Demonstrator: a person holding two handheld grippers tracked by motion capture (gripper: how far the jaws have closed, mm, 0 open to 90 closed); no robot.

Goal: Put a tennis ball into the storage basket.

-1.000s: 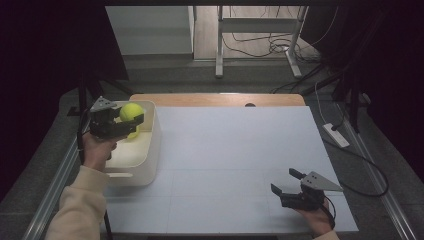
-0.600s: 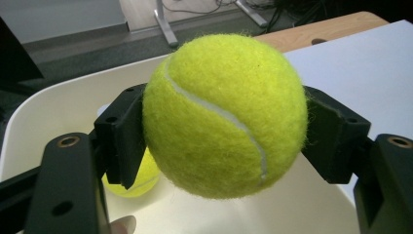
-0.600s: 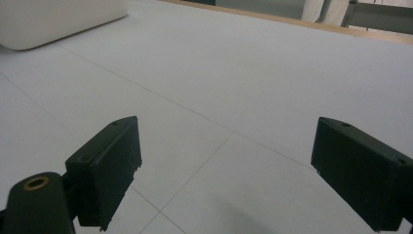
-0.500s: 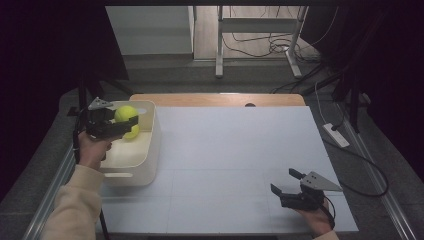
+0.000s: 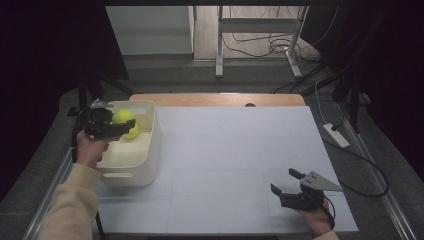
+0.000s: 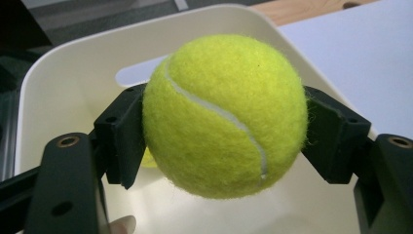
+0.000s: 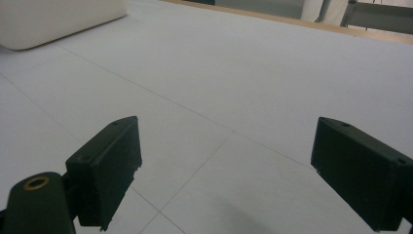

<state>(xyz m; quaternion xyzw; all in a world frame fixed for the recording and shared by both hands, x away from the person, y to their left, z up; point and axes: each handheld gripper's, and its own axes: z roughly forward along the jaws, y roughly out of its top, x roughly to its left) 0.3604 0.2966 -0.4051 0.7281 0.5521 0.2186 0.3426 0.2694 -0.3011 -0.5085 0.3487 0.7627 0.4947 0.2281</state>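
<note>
The left gripper (image 5: 117,131) is clamped on a yellow tennis ball (image 6: 225,114), its two black jaws pressing against opposite flanks of the ball at about mid-height. In the left gripper view the ball sits squarely between the jaws, bulging forward past their tips and above and below them, with its white seam curving across the face turned to the camera. The ball hangs clear of any surface, over the open interior of a cream plastic bin (image 5: 148,131); the floor of the bin lies below and beyond the jaws, and the bin's far wall with its handle slot stands directly behind the ball. A second yellow ball (image 5: 133,132) lies in the bin just beyond and beneath the held one; in the left gripper view a sliver of it shows beside the left jaw. The right gripper (image 5: 288,184) rests low over the white table surface (image 5: 240,150), well apart from the bin, with its jaws spread wide and nothing between them; bare tabletop lies ahead of them.
</note>
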